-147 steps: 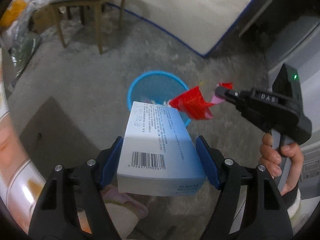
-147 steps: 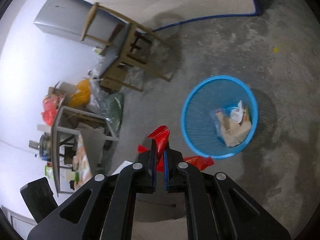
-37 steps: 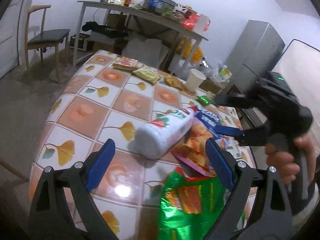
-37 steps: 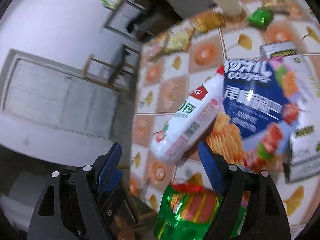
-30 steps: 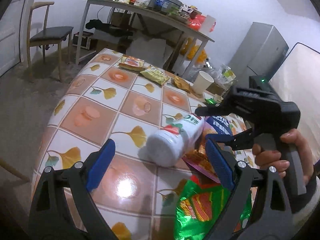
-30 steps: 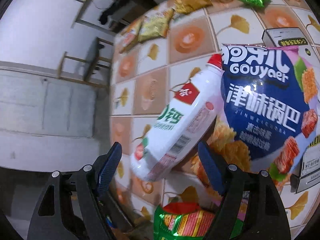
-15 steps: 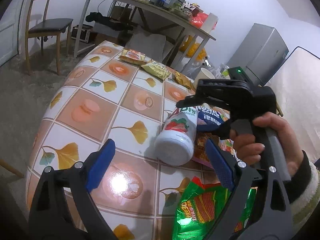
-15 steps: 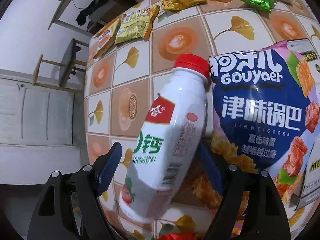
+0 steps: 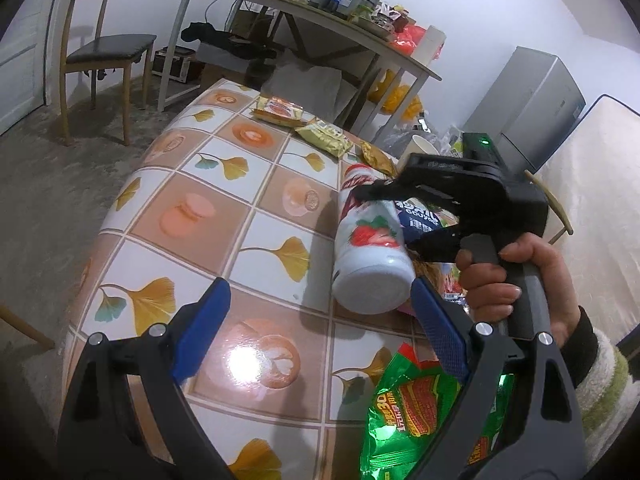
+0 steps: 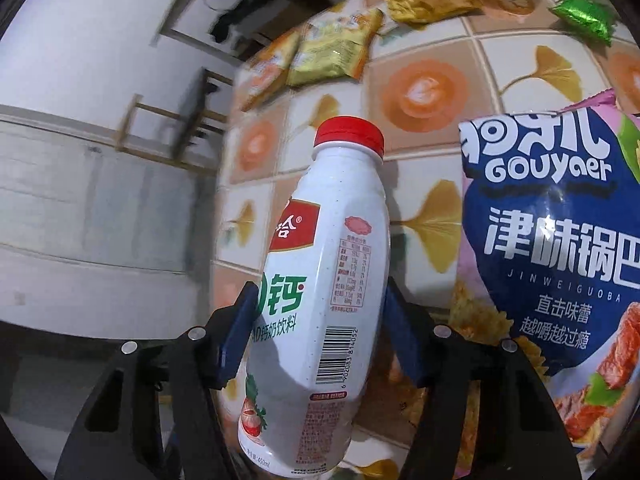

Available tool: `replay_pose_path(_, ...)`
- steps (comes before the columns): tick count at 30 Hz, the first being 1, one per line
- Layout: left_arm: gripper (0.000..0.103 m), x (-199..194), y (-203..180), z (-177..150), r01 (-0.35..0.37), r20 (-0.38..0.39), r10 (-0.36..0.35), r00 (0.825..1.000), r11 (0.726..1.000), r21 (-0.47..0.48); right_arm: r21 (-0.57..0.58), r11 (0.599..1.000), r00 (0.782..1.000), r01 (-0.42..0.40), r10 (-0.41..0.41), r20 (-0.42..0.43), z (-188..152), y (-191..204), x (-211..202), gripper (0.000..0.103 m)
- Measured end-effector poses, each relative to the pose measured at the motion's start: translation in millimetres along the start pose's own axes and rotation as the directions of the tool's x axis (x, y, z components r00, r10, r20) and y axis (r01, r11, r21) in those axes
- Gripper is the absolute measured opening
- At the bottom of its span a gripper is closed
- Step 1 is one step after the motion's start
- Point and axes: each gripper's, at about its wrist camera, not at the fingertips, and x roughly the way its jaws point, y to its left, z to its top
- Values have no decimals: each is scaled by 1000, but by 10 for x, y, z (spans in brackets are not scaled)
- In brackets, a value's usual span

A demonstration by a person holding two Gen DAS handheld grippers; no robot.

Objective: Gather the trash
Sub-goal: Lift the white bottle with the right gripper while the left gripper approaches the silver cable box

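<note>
The right gripper (image 10: 320, 332) had its jaws pressed against both sides of the bottle (image 10: 320, 300), which lay on the table (image 9: 208, 208) with its red cap (image 10: 348, 134) pointing away beyond the fingertips. A blue bag (image 10: 552, 248) lay just right of those jaws. The left gripper (image 9: 320, 328) stood wide apart and empty, the bottle's base (image 9: 372, 286) just ahead of its right finger (image 9: 438, 330), a green bag (image 9: 420, 412) below it.

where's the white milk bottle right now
The white milk bottle lies on the tiled table between the right gripper's fingers, just left of the blue snack bag.
</note>
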Motion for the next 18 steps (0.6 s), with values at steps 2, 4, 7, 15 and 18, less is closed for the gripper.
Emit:
replay_pose_path(2, 87, -29, 3, 11, -6, 6, 6, 1000, 1000, 1, 2, 994, 994, -108, 108, -18, -11, 3, -66, 60)
replay_pose_path(4, 87, -70, -9, 33, -10, 13, 10, 1000, 1000, 1, -8, 982, 981, -191, 190, -25, -40, 21, -185, 60)
replay_pose_path(7, 87, -106, -79, 71, -9, 22, 9, 1000, 1000, 13, -38, 959, 959, -282, 282, -11, -113, 56, -447, 60)
replay_pose_path(15, 87, -11, -561, 177, 87, -29, -85, 996, 991, 106, -145, 922, 918, -358, 376, 125, -415, -167, -1622, 60)
replay_pose_path(18, 87, 104, -834, 208, 166, -94, -153, 984, 975, 146, -164, 943, 926, -291, 321, 199, -607, -425, -2099, 60)
